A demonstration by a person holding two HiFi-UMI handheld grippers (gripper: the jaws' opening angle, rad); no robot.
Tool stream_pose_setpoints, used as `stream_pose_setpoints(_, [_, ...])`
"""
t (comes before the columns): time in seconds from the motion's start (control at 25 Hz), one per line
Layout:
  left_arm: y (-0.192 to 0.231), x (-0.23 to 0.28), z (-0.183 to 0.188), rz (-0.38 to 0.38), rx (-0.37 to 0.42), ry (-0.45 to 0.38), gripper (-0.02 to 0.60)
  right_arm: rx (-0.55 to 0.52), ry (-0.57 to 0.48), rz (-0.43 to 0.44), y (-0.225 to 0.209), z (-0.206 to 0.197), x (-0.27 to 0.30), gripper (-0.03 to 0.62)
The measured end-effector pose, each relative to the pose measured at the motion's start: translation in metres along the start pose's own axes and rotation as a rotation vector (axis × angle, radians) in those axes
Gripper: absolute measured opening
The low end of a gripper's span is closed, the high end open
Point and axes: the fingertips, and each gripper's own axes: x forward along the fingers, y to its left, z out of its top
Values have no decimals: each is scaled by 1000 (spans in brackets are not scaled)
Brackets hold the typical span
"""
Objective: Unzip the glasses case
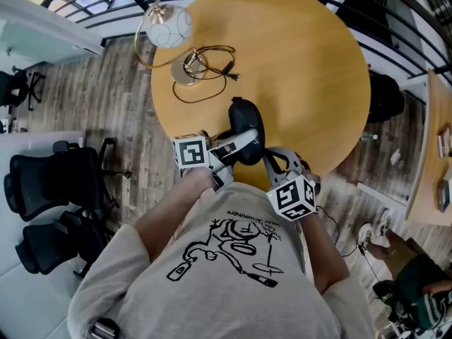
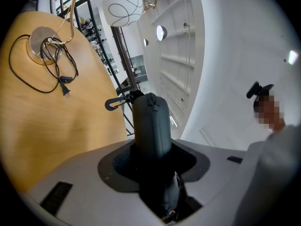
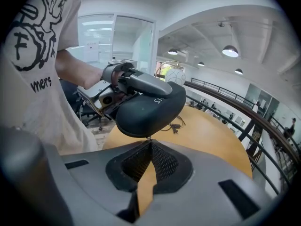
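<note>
Left gripper (image 2: pixel 153 159) clamps the glasses case (image 2: pixel 150 121) as right gripper (image 3: pixel 149 144) pinches its zip pull (image 3: pixel 149 138); next, likely a steady drag along the seam.

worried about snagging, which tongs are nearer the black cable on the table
Left. The left tongs, clamping the glasses case, are below the cable in the head view; the right tongs sit lower and further right.

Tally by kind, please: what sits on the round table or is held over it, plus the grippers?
Glasses case: 1
Table lamp with its cord: 1
Grippers: 2 (left gripper, right gripper)
Total: 4
</note>
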Motion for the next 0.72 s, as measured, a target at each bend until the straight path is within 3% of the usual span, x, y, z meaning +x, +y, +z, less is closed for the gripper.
stream_pose_setpoints(0.24, [-6,1,-5,-7,64,56,189,-53,7,-6,-5,1,-3,21])
stream_pose_setpoints(0.4, [-10,3,-12,-30,31,81,190,-82,11,-7,-7,1,-4,21])
stream_pose_setpoints(0.72, [-10,2,-25,-42,45,145,192,-144,14,-15,-11,1,-6,21])
